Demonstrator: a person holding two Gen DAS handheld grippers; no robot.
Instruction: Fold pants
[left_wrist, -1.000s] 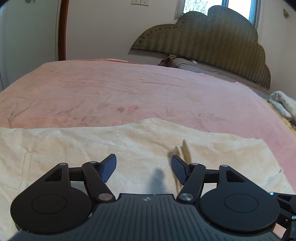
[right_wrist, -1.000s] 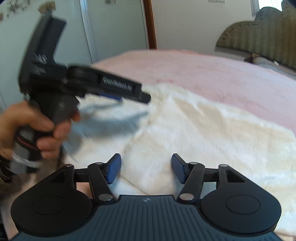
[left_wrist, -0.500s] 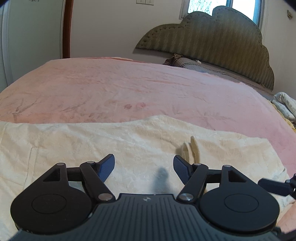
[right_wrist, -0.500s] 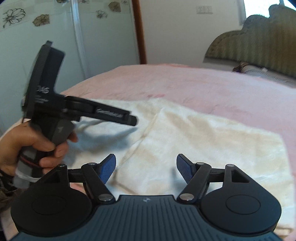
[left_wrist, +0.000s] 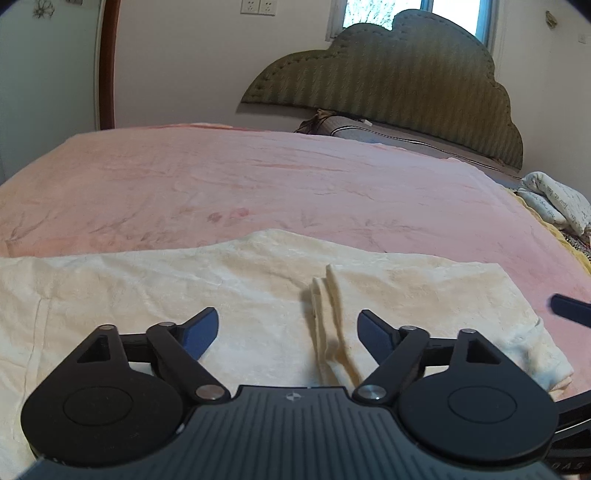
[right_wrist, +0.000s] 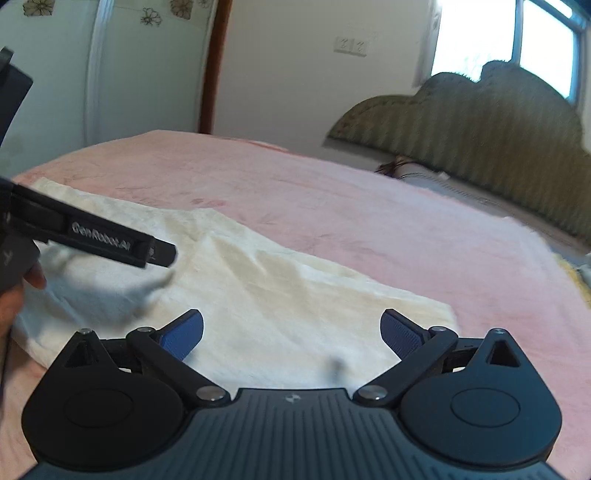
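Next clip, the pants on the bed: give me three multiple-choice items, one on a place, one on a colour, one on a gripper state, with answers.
1. Where do the pants lie?
A. on the pink bedspread
B. on the floor
C. over the headboard

2. What colour are the pants?
A. dark blue
B. cream
C. black

3. How does the right gripper stand?
A. shut on the pants
B. shut on nothing
C. open, holding nothing

Answers:
1 A, the cloth is spread flat on the bedspread.
2 B, pale cream in both views.
3 C, its fingers stand wide apart with only cloth seen beyond them; the left gripper is open too.
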